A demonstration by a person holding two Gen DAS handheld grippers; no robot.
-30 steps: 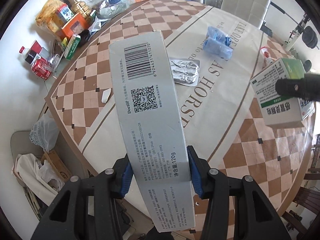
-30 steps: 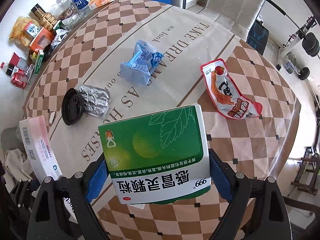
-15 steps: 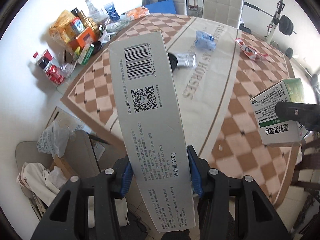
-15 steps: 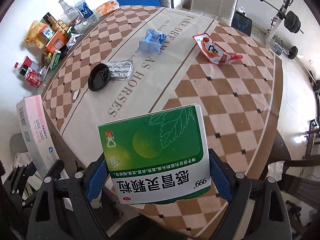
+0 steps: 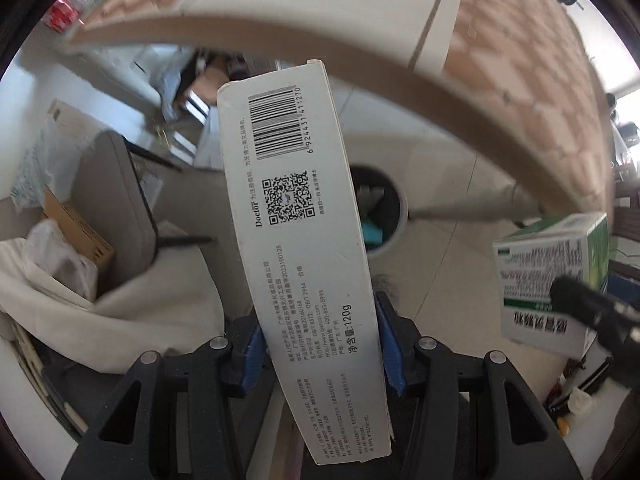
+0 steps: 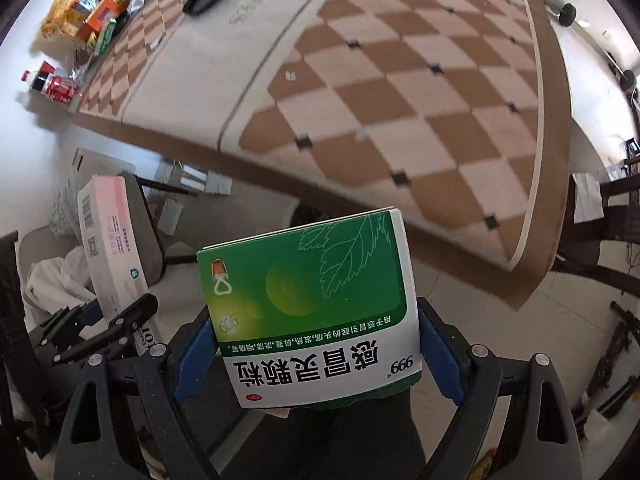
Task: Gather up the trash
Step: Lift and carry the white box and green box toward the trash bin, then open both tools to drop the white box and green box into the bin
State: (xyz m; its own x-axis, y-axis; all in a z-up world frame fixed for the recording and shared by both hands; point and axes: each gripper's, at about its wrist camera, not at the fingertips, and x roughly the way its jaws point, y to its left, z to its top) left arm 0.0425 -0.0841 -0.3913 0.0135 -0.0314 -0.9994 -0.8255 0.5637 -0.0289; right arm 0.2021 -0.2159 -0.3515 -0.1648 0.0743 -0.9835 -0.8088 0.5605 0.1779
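The left hand-held gripper (image 5: 320,352) clamps the long grey carton (image 5: 296,216) low on its sides, above the floor bin (image 5: 396,216). The right hand-held gripper (image 6: 316,356) grips the green box (image 6: 312,300). Both cartons look light, stiff, crushable.

The long box (image 5: 296,216) in the left claw (image 5: 320,344) is pale grey with a black barcode, a black QR code and small dark print; its other face shows pink in the right view. The box (image 6: 312,304) in the right claw (image 6: 316,352) is green with a white leaf outline and a white band of dark green characters. Claw pads (image 6: 440,360) are blue on black frames. Beyond them the worktop (image 6: 400,80) is checked tan and cream with small black squares, a cream panel and a brown border. The bin (image 5: 396,216) past the long box has a white rim and a dark inside with something teal in it.
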